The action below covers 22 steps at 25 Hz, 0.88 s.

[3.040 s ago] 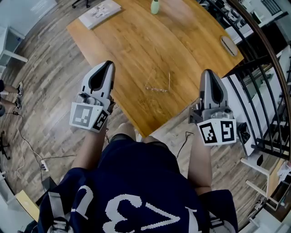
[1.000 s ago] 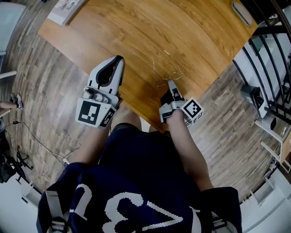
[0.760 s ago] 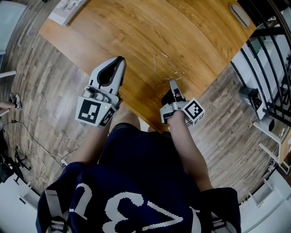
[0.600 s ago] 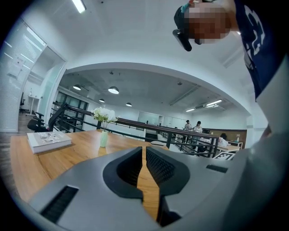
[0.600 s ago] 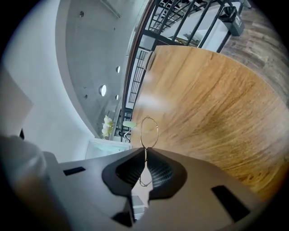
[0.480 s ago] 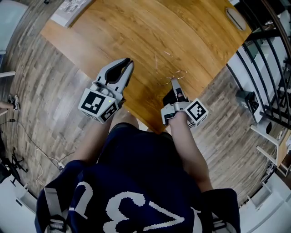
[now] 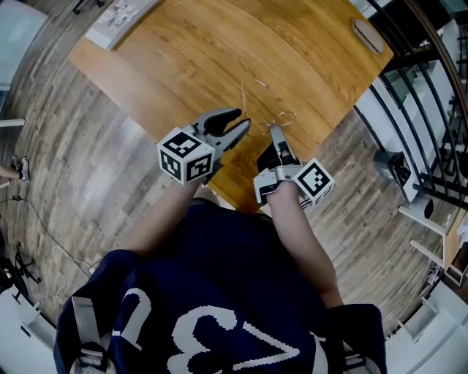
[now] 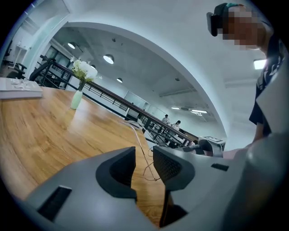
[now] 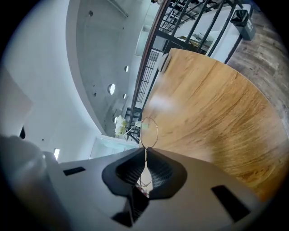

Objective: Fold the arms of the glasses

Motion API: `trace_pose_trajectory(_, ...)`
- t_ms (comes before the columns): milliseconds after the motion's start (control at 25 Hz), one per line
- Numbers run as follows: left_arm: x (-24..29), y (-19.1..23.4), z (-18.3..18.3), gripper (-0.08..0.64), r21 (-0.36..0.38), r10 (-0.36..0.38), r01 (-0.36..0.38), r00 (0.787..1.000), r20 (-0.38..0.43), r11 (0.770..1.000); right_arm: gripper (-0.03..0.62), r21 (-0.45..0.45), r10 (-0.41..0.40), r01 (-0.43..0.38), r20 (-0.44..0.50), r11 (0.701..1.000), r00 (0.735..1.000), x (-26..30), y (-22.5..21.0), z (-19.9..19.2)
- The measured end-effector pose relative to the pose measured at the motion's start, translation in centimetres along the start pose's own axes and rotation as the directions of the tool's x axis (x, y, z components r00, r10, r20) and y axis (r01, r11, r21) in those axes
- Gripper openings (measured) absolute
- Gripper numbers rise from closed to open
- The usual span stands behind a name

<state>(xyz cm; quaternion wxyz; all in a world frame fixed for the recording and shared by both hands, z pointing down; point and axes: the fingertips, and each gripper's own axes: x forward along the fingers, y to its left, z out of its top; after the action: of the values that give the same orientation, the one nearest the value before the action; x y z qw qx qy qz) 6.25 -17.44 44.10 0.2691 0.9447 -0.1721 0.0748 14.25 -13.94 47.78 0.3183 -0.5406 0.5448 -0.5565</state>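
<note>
The thin wire-framed glasses (image 7: 272, 118) hang just above the near corner of the wooden table (image 7: 212, 51), one arm sticking up and away. My right gripper (image 7: 275, 131) is shut on the frame; in the right gripper view a lens ring (image 9: 148, 128) rises from the closed right gripper (image 9: 145, 152). My left gripper (image 7: 242, 121) points in from the left, close to the glasses, and its jaws are opening. In the left gripper view a glasses arm (image 8: 141, 144) shows in the gap of the left gripper (image 8: 143, 157), with neither pad touching it.
A white booklet (image 7: 121, 14) lies at the table's far left corner. A dark oval case (image 7: 365, 35) sits at the far right edge. A vase of flowers (image 8: 79, 90) stands farther back. A black railing (image 7: 431, 117) runs on the right. Wood floor surrounds the table.
My left gripper swung right, toward the glasses, rolled over, and its jaws spread apart. My right gripper stays shut on the glasses and has raised them slightly.
</note>
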Motion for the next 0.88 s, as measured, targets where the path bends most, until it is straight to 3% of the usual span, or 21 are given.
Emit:
trace_pose_trajectory(80,0.1,-0.1,0.0,0.124,-0.009,-0.005,0.005,1.0,0.007,1.0,0.035,-0.006,-0.002,0.002,-0.003,1.0,1.0,-0.1,0.0,0.0)
trace_pose_trajectory(240,0.3,-0.6,0.3,0.037,0.001,-0.033,0.033,0.999,0.015,0.999,0.035,-0.006,0.014,-0.014,-0.018,1.0,1.0,0.1,0.6,-0.4)
trace_pose_trajectory(400,1.0,-1.6,-0.2,0.023,-0.015,-0.099,0.099,0.995,-0.022,0.995,0.035,-0.013,0.02,-0.021,-0.043,1.0,0.999,0.1,0.8,-1.0)
trace_pose_trajectory(560,2.0,-2.9,-1.9,0.023,-0.08,-0.22,0.211,0.967,-0.126,0.974,0.035,-0.033,0.022,-0.024,-0.068,0.999,0.997,0.1,1.1,-1.5)
trace_pose_trajectory(640,2.2,-3.1,-2.1,0.023,-0.126,-0.265,0.248,0.955,-0.135,0.96,0.035,-0.035,0.017,-0.02,-0.071,0.999,0.997,0.0,1.1,-1.6)
trace_pose_trajectory(720,2.1,-2.8,-1.8,0.025,-0.125,-0.26,0.245,0.958,-0.12,0.961,0.035,-0.037,0.018,-0.02,-0.069,0.999,0.997,0.0,1.0,-1.6)
trace_pose_trajectory(880,1.5,-1.3,-1.4,0.026,-0.061,-0.162,0.156,0.982,-0.095,0.986,0.035,-0.039,0.027,-0.03,-0.059,0.999,0.998,-0.2,1.1,-1.4)
